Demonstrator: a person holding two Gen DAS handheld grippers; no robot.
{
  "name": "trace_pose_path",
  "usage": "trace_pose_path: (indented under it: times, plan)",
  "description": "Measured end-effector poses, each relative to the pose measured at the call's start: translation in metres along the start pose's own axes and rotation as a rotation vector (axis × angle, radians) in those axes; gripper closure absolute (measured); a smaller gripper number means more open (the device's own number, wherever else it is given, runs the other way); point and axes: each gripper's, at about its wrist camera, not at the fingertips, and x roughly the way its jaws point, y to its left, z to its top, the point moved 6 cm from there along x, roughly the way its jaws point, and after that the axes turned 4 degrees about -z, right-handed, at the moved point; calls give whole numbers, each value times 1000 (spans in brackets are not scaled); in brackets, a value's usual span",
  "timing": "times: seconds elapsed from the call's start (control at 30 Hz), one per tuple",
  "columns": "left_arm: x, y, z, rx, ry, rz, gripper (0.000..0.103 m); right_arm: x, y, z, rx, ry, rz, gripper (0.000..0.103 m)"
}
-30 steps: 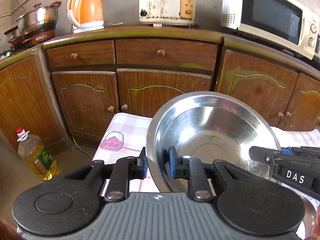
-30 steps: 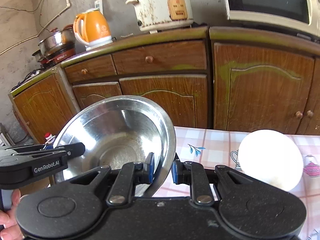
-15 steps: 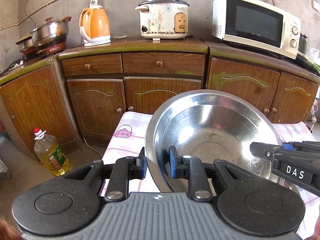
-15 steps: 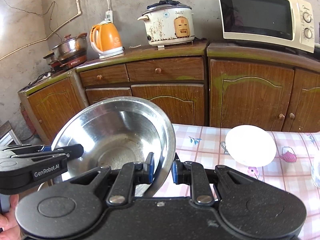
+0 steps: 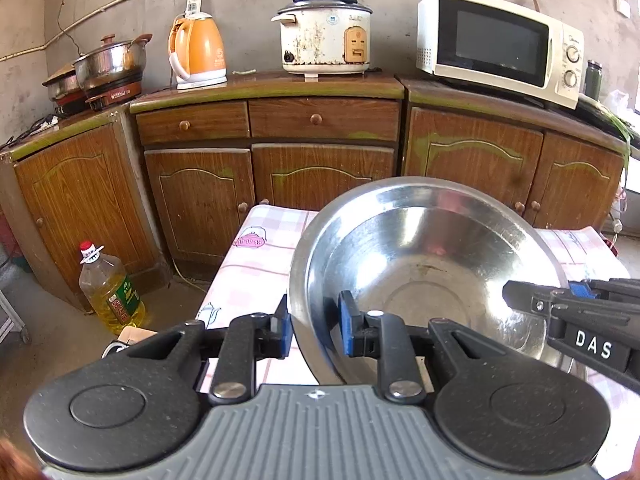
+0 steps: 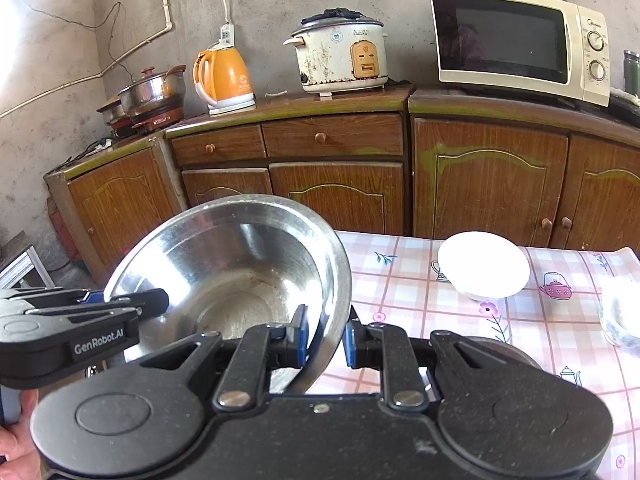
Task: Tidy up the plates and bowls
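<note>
A large steel bowl (image 5: 424, 264) hangs above the checked tablecloth, held by both grippers. My left gripper (image 5: 313, 328) is shut on its left rim, one blue pad inside and one outside. My right gripper (image 6: 324, 334) is shut on the right rim of the same steel bowl (image 6: 240, 264). Each gripper shows in the other's view: the right gripper (image 5: 516, 294) at the right edge, the left gripper (image 6: 158, 300) at the left edge. A white bowl (image 6: 483, 269) stands on the table (image 6: 400, 280) to the right. Another white dish (image 6: 620, 312) sits at the right edge, partly cut off.
Wooden cabinets (image 5: 320, 152) run behind the table, carrying an orange kettle (image 5: 198, 52), a rice cooker (image 5: 326, 38), a microwave (image 5: 500, 44) and steel pots (image 5: 108, 64). An oil bottle (image 5: 108, 288) stands on the floor to the left. A hand (image 6: 16, 440) shows at the lower left.
Both grippers have drawn back from the cabinets and risen a little with the steel bowl still in their grip. More of the wall, counter and table has come into view.
</note>
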Motion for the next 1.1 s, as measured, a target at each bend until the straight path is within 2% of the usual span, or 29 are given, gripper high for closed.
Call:
trace_pose_path:
  times: [0.53, 1.1]
  plan:
    - [-20, -8, -23, -2, -6, 6, 80, -24, -3, -26, -7, -3, 7, 80]
    - [-29, -16, -45, -4, 6, -1, 80, -32, -9, -49, 1, 6, 1, 80]
